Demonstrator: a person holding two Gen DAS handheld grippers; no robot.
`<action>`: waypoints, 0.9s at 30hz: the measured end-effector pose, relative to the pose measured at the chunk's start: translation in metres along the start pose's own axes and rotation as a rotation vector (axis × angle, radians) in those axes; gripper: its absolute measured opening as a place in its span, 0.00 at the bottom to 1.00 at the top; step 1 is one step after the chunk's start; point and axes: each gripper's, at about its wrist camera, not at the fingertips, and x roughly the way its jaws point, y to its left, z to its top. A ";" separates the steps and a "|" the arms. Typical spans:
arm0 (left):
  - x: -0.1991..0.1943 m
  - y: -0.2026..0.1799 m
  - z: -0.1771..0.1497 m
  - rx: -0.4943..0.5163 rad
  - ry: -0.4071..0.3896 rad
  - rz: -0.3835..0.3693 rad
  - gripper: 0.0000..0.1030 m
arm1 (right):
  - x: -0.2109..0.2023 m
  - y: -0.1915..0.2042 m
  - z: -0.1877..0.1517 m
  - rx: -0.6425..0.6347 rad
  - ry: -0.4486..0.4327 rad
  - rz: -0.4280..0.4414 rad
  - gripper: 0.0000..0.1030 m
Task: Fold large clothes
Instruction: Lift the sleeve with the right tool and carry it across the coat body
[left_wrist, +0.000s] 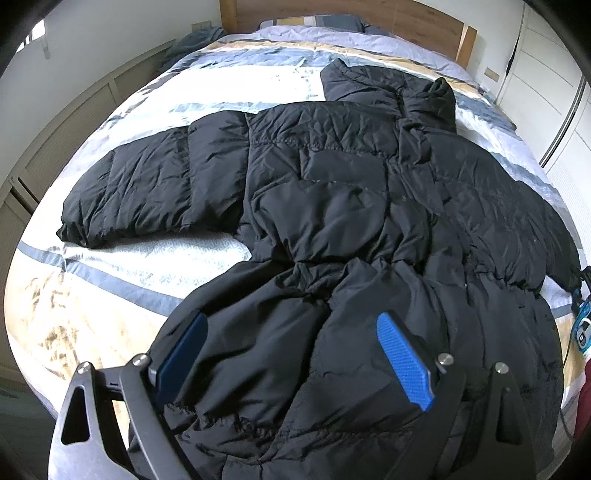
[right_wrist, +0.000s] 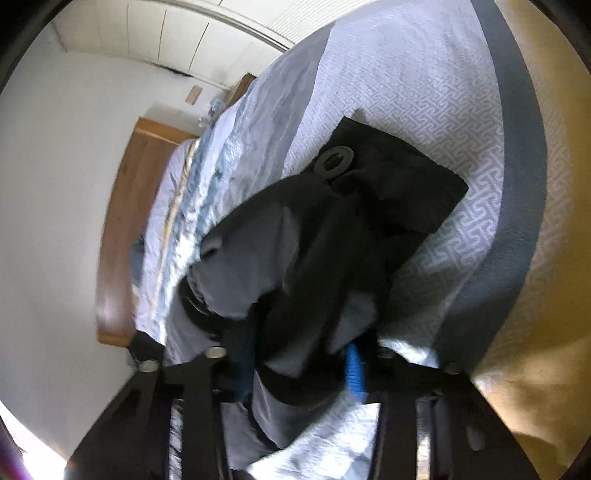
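**A:** ok so what's the left gripper (left_wrist: 291, 354) doing? Looks spread wide to me, blue pads (left_wrist: 404, 365) far apart, the hem of the black puffer jacket (left_wrist: 332, 192) bunched up between them. Fabric's against both pads, but it isn't clamped on anything.

**B:** yeah, released, just sitting in the hem. The right gripper (right_wrist: 299, 365) is different: jaws pulled in tight on a wad of jacket cuff (right_wrist: 332, 236), so it's grasping that. That view is blurry, though.

**A:** and the jacket itself?

**B:** Flat on the bed (left_wrist: 110, 280), hem at the near edge, collar (left_wrist: 436, 99) pointing at the wooden headboard (left_wrist: 332, 14). One sleeve (left_wrist: 147, 184) sticks out left of the body across the striped cover.

**A:** room to move?

**B:** bare cover left of the hem and below that sleeve, more past the collar. Beyond the jacket's right side the bed ends near white closet doors (left_wrist: 546, 81).
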 end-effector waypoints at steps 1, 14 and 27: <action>-0.001 -0.001 0.000 0.002 -0.001 0.001 0.91 | 0.001 0.004 0.000 -0.003 -0.002 0.012 0.18; -0.024 0.003 -0.003 -0.019 -0.079 0.006 0.91 | -0.029 0.102 -0.008 -0.284 -0.019 0.230 0.07; -0.051 0.018 -0.015 -0.040 -0.126 -0.010 0.91 | -0.060 0.225 -0.098 -0.688 0.117 0.470 0.07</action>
